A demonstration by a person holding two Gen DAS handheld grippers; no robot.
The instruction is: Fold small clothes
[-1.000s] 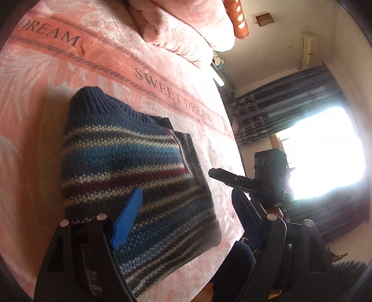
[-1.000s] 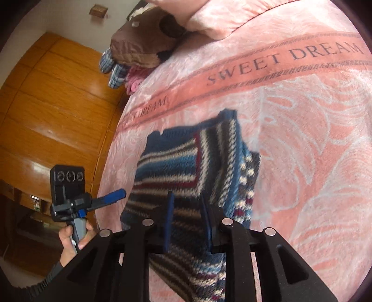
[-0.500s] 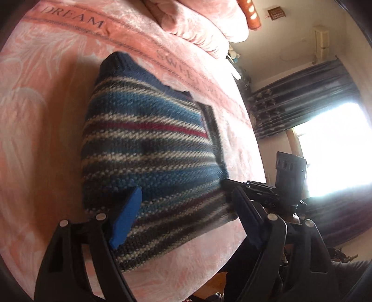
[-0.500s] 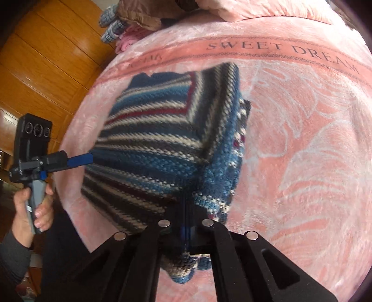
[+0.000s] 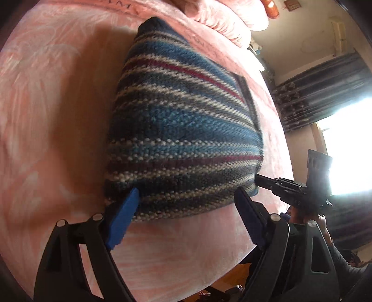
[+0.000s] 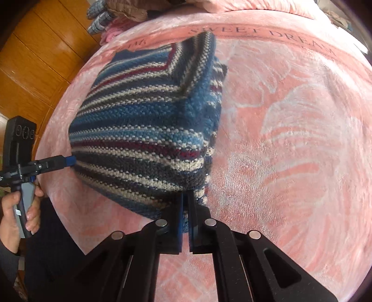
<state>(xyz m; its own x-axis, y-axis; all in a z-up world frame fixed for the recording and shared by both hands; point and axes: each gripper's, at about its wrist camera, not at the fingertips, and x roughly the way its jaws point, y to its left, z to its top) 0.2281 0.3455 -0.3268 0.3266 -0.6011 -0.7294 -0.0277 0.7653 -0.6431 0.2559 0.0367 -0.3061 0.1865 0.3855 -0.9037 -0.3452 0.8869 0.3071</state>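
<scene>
The chunky knitted sweater with blue, grey, cream and maroon stripes (image 5: 183, 130) lies folded into a thick, roughly rectangular pad on the pink plush bedspread with a pale leaf pattern (image 6: 290, 130), near the bedspread's front edge. A folded sleeve panel runs along its right side, its stripes set crosswise to those of the body.

The right gripper (image 6: 184, 209) — black frame, blue pads — is closed on the sweater's near right corner; knit fabric fills the narrow slit between its jaws. The left gripper (image 5: 186, 209) is spread wide at the near left corner, one blue pad (image 5: 123, 220) against the sweater's hem, nothing between its jaws.

The right wrist view alone shows the hand (image 6: 18, 211) gripping the left tool's handle, wooden panelled doors (image 6: 39, 53), and a heap of clothes (image 6: 116, 14) at the bedspread's far edge. The left wrist view alone shows dark curtains (image 5: 320, 93) beside a bright window (image 5: 348, 144).
</scene>
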